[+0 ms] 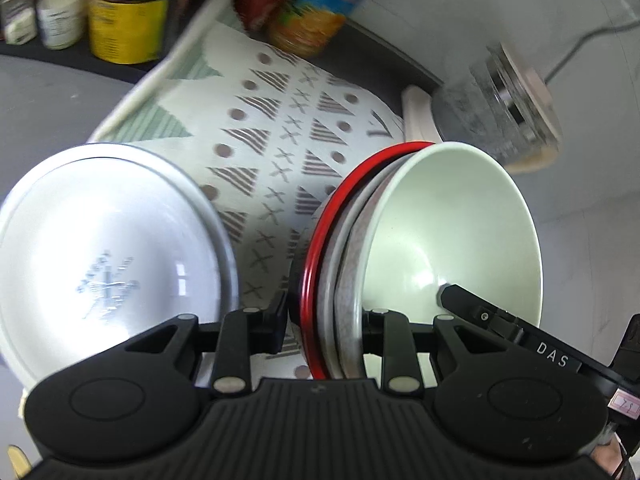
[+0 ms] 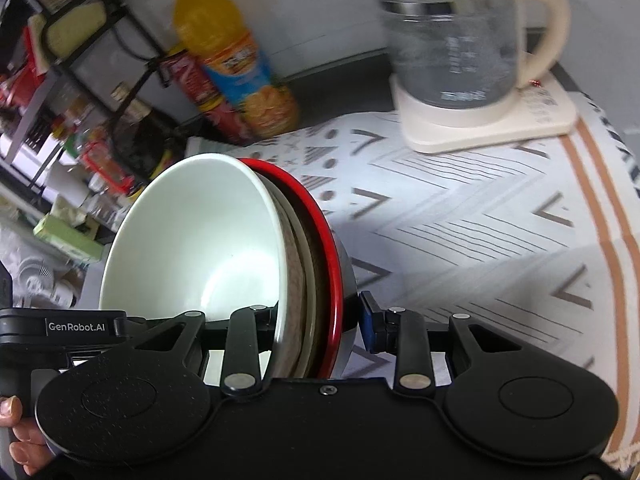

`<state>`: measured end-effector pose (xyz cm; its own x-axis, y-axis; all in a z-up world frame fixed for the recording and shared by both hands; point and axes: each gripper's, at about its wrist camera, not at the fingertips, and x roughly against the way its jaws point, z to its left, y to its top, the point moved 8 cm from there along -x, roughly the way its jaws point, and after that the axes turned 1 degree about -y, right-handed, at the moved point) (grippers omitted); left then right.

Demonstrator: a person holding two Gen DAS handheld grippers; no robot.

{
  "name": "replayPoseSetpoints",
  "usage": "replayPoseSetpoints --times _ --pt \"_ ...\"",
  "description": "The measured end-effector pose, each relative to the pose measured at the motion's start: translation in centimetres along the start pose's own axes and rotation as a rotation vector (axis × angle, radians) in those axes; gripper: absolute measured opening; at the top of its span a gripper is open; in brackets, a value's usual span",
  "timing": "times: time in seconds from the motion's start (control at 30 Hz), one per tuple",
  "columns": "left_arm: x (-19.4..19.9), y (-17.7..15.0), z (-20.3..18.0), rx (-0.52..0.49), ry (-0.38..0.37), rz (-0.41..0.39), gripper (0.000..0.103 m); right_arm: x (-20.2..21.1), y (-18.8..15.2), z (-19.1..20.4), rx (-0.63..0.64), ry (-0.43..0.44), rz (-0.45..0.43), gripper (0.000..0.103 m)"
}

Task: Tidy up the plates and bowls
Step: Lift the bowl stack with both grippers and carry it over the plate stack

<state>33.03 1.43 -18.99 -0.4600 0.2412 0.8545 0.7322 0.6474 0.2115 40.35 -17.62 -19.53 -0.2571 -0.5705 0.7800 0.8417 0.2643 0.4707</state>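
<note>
A nested stack of bowls is held up between both grippers: a pale green bowl (image 1: 452, 236) innermost, grey speckled bowls, and a red-rimmed bowl (image 1: 320, 264) outermost. My left gripper (image 1: 326, 320) is shut across the stack's rims. My right gripper (image 2: 316, 320) is shut on the same stack (image 2: 192, 248) from the other side; its finger also shows inside the green bowl in the left wrist view. A white plate (image 1: 104, 256) with a blue print lies left of the stack on the patterned mat (image 1: 272, 136).
A glass kettle (image 2: 456, 48) on a cream base stands at the mat's far end. An orange drink bottle (image 2: 236, 60), a red can and a yellow tin (image 1: 124, 28) stand at the back. A black shelf rack (image 2: 60, 60) with goods is at the left.
</note>
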Motion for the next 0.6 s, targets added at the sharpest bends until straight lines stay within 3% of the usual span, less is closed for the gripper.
replayPoseSetpoints --times 0.6 --pt "3.6 -0.2 6.8 0.181 0.049 -0.080 0.027 -3.9 0.2 6.6 0.164 0.077 0.067 0.032"
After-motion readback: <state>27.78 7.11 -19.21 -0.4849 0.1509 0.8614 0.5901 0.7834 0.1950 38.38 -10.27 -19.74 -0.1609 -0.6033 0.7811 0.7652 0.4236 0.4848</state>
